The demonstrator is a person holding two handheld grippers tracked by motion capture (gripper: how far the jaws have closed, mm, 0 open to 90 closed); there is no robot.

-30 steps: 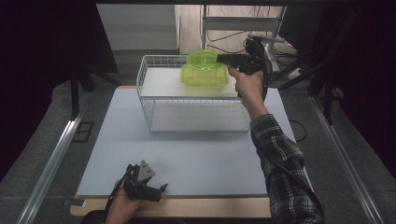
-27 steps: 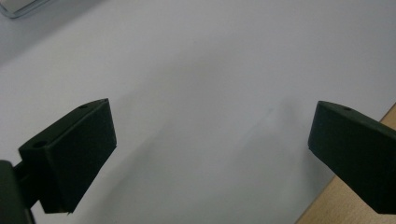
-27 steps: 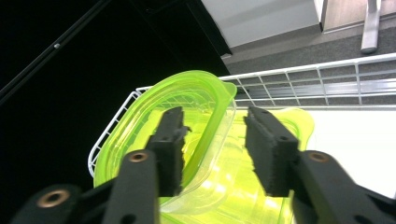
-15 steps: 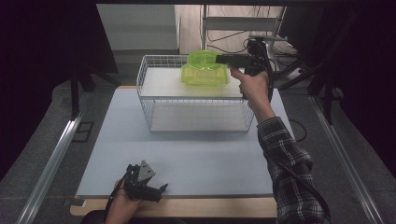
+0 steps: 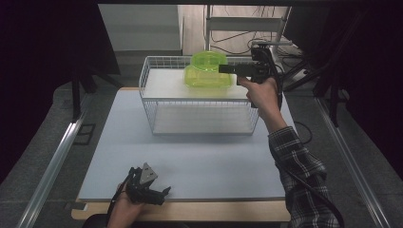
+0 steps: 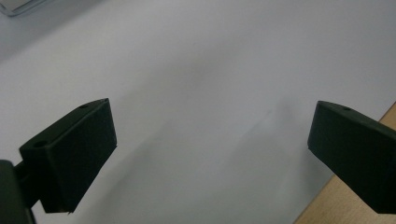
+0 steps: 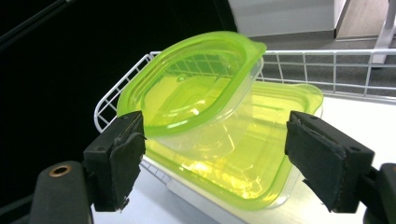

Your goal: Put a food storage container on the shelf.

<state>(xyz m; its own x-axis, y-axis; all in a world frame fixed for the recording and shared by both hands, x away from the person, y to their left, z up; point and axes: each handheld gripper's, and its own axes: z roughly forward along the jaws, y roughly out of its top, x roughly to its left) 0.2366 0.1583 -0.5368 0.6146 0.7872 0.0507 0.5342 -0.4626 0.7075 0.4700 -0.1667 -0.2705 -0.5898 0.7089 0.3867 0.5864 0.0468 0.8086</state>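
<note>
We are looking at two green containers stacked loosely, the upper one tilted, sitting on the top shelf of the white wire basket. We are holding the right gripper wide open beside them, gripping nothing, probably lining up a grasp. The left gripper is resting open and empty near the table's front edge. What supports the tilted container is hard to make out.
</note>
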